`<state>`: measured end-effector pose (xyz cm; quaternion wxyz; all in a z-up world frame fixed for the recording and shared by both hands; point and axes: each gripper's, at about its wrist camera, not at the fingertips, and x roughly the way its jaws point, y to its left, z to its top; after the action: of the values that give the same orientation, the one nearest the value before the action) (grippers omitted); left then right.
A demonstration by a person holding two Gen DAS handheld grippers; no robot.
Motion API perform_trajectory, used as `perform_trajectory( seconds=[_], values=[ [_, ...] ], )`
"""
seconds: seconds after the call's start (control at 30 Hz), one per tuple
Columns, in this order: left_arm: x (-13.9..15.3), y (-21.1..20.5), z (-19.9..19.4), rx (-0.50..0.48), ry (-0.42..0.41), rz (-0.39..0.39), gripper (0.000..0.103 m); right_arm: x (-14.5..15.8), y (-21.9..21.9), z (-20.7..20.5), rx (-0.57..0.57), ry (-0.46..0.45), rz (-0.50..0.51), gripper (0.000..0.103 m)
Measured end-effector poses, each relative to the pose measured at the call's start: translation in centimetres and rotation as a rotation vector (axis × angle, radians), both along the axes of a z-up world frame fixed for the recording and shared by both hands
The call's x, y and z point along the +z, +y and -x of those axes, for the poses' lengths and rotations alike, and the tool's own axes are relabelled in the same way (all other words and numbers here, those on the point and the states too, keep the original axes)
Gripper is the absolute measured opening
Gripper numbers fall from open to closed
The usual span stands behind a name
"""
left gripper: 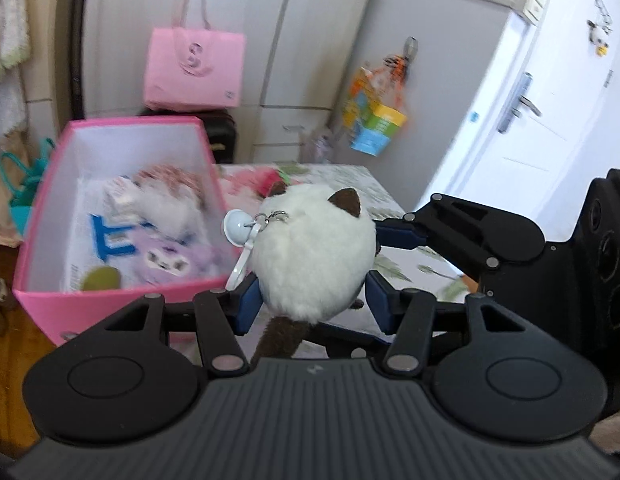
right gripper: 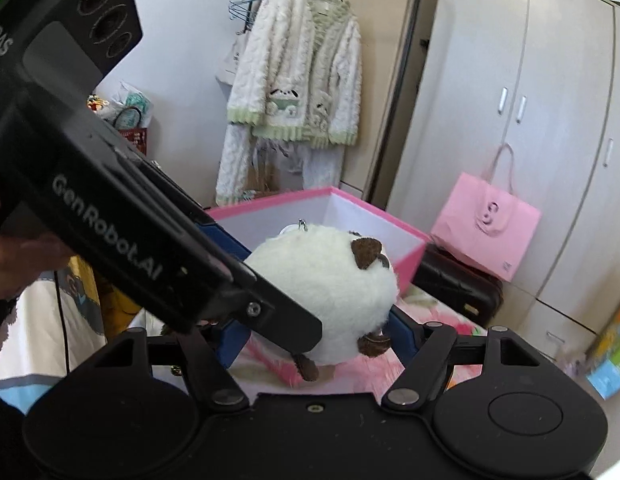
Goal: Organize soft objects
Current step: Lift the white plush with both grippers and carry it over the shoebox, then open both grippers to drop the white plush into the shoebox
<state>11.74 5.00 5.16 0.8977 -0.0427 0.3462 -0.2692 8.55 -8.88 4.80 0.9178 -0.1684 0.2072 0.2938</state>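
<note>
Left wrist view, nearest first: the left gripper (left gripper: 313, 292) pinches a round white plush cat (left gripper: 310, 252) between its blue pads, which press into the fluffy sides. The toy has dark brown ears, a brown tail hanging down toward the camera, and a small pale-blue bell on a white clip at its top. The right gripper (left gripper: 393, 236) comes in from the right, one blue finger against the plush's flank.

In the right wrist view the right gripper (right gripper: 317, 340) straddles the same plush cat (right gripper: 329, 292); its jaws stand wide, and whether its pads press the fur cannot be told, since the left tool's black body crosses in front.

Below the toy lies a bed cover (left gripper: 405, 256) printed with leaves and pink blooms. Just beyond stands an open pink box (left gripper: 122, 288) with stiff walls and a white lining, holding blurred soft toys and papers. Behind it a black suitcase (right gripper: 457, 288) bears a pink paper bag (right gripper: 485, 224). Farther back stand smooth beige wardrobes (right gripper: 521, 80), a white door (left gripper: 529, 120), and a fuzzy cream-and-green cardigan (right gripper: 298, 72) on a rack.
</note>
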Motion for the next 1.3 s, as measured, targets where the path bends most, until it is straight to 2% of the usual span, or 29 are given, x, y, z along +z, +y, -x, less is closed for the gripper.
perform_trajectory(
  seconds=[0.23,0.47,0.73,0.83,0.93,1.07,1.2,1.3],
  values=[
    [1.0,3.9,-3.9,0.13,-0.025,0.021,0.054,0.8,2.7,-5.2,0.052,0.011,-0.092,0.076],
    [-0.2,7.1,-8.7,0.251,0.015,0.049,0.055,-0.1,4.6,-12.1,0.078,0.16,-0.236,0.077],
    [-3.0,9.6,-12.6,0.347,0.099,0.091,0.055,-2.5,6.6,-17.8,0.117,0.35,-0.252,0.077],
    [-3.6,10.0,-13.6,0.377,0.115,0.091,0.055,-3.1,7.5,-19.0,0.13,0.383,-0.226,0.077],
    [-3.7,10.1,-13.7,0.43,0.085,0.067,0.057,-3.5,8.1,-19.7,0.131,0.365,-0.19,0.077],
    [-3.0,9.8,-12.8,0.546,-0.026,-0.034,0.057,-3.7,8.3,-20.1,0.087,0.298,-0.133,0.077],
    [-2.2,10.0,-11.3,0.54,-0.058,-0.038,0.058,-3.5,6.0,-19.3,0.089,0.308,-0.18,0.077],
    [-1.8,9.3,-10.4,0.518,-0.076,-0.077,0.058,-2.9,3.5,-18.4,0.094,0.316,-0.231,0.077]
  ],
)
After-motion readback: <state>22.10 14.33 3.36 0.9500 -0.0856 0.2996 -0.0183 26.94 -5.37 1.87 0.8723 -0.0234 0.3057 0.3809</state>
